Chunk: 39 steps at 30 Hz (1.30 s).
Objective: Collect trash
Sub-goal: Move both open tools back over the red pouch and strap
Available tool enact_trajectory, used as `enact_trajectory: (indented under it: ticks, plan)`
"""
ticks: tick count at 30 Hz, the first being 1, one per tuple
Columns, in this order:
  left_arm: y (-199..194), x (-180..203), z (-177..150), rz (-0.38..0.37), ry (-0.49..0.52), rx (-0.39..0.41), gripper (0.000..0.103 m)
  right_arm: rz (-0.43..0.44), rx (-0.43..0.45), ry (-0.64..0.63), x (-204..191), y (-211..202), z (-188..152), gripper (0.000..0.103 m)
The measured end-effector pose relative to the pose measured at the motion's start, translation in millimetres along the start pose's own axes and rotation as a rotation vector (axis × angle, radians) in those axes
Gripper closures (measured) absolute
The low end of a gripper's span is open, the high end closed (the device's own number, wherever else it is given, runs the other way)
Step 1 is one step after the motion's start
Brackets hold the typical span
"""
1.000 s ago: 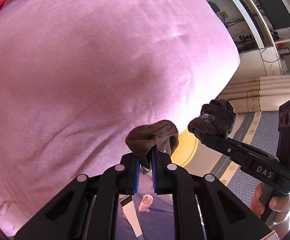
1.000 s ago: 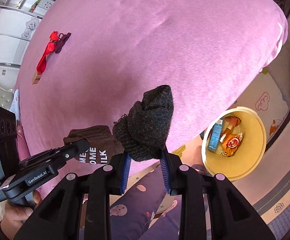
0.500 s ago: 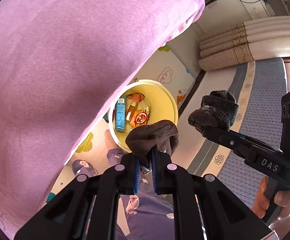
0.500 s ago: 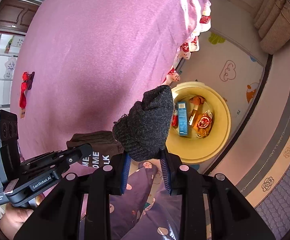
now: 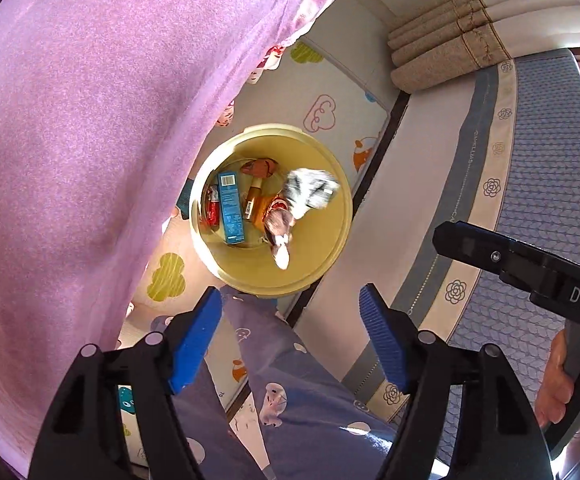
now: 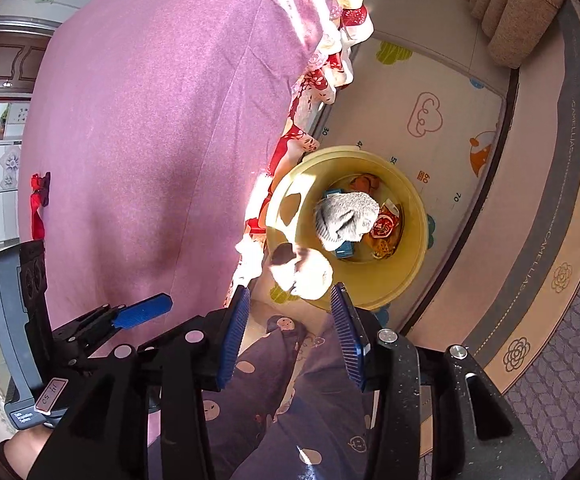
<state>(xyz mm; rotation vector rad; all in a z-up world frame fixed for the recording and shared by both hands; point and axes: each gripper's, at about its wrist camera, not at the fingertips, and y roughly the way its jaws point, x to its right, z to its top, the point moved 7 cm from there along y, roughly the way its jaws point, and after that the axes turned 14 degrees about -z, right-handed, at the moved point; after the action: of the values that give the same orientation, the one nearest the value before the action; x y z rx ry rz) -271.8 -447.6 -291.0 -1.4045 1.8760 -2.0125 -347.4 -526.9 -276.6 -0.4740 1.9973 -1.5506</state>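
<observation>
Left wrist view: left gripper (image 5: 290, 320) fingers spread apart, holding nothing; grey sock (image 5: 308, 190) blurred above the yellow bin (image 5: 330, 252); right wrist view: right gripper (image 6: 290, 316) fingers apart, holding nothing; brown sock (image 6: 302, 270) at the bin's rim.

The yellow bin (image 5: 332, 248) ahead of both grippers looks like smooth, matt plastic. The grey knit sock (image 6: 346, 216) inside it is coarse and woolly. To the left, the pink bedspread (image 5: 70, 140) is soft matt cloth. The gripper pads (image 6: 234, 336) are ribbed blue rubber.
</observation>
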Motion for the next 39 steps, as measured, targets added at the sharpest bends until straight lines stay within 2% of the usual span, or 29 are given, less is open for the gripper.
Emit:
enact_trajectory:
  ticks: [9,19,28,39]
  plan:
    - [-16,-13,1,-0.013,-0.045,0.034,0.032,-0.004,-0.003,-0.04,-16,0,3,0.061]
    - [-55,-38,-1,-0.044,-0.116,0.13,0.032,-0.011,0.015,-0.144,-71,-9,11,0.061]
    - [-106,-95,-25,-0.058,-0.221,0.234,0.032,-0.015,0.025,-0.294,-164,-10,1,0.061]
    - [-193,-186,-63,-0.069,-0.342,0.399,0.032,0.001,0.054,-0.47,-304,-8,-21,0.061]
